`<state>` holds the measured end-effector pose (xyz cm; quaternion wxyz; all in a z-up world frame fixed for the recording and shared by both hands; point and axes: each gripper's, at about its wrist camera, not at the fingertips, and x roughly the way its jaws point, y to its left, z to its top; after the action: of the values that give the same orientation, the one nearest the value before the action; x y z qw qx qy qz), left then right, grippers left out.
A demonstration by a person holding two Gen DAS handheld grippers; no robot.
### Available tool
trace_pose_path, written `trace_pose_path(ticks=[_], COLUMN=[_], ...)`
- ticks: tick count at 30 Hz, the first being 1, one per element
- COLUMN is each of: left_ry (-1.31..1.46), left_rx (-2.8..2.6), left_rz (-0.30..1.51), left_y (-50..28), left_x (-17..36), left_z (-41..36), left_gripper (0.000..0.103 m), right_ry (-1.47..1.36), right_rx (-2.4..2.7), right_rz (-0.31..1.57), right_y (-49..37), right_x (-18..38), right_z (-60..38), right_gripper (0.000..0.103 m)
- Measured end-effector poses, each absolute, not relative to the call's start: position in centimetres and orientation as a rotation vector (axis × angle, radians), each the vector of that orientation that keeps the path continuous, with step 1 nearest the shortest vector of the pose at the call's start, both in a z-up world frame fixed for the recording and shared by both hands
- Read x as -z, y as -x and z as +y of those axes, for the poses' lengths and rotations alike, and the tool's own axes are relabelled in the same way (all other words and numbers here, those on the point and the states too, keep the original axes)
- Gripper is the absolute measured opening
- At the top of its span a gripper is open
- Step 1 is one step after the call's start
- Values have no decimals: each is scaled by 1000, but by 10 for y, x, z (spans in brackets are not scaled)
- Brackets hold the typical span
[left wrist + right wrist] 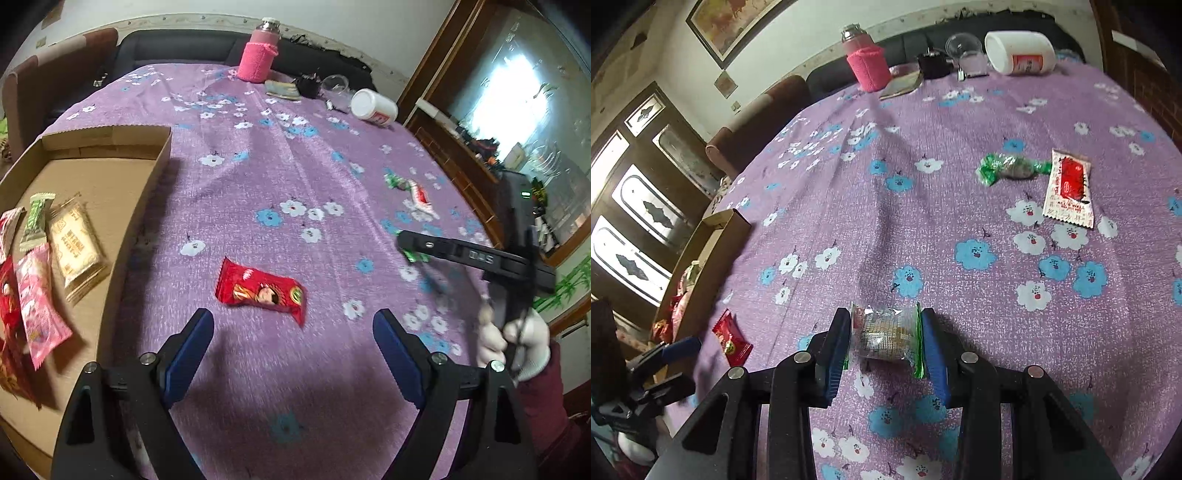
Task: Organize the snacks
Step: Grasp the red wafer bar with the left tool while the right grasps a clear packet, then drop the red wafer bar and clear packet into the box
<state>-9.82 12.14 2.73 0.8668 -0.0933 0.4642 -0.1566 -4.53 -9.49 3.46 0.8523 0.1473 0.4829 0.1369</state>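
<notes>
Your right gripper (884, 343) clamps the clear snack (884, 338) (left gripper (293, 347) gapes empty); carry it level to the box (110, 177) at the table's left edge.

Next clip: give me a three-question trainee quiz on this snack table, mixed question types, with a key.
1. True or false: the right tool is shut on a clear-wrapped snack.
2. Multiple choice: the red snack ahead of the open left tool lies A) in the box, B) on the cloth, C) against the pink bottle.
3. Fill in: beside the green candy lies a white-and-red ____.

Key
1. True; both pads press on its ends.
2. B; it lies on the cloth, outside the box and far from the pink bottle.
3. Sachet.
</notes>
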Motion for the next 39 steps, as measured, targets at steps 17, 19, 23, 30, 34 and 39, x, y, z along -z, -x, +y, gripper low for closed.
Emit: trace_pose_path(ticks=[17, 19, 23, 30, 34, 39], left_ry=[43, 82, 165, 258, 297, 339], left_rx=[260, 267, 264, 133, 52, 1], left_rz=[965, 955, 913, 830, 845, 880], left_y=[67, 71, 82, 115, 133, 146], left_x=[-9, -13, -33, -67, -61, -42], left_z=[99, 105, 128, 205, 245, 273], left_gripper=[48, 48, 48, 49, 49, 49], right_ry=[-265, -275, -306, -318, -310, -231], right_rx=[-289, -294, -304, -398, -505, -617], right_rz=[957, 948, 919, 905, 911, 918], right_y=[54, 56, 58, 59, 53, 44], right_x=[-32, -34, -38, -60, -75, -90], right_z=[-85, -85, -89, -58, -8, 71], right_gripper=[41, 41, 41, 42, 42, 42])
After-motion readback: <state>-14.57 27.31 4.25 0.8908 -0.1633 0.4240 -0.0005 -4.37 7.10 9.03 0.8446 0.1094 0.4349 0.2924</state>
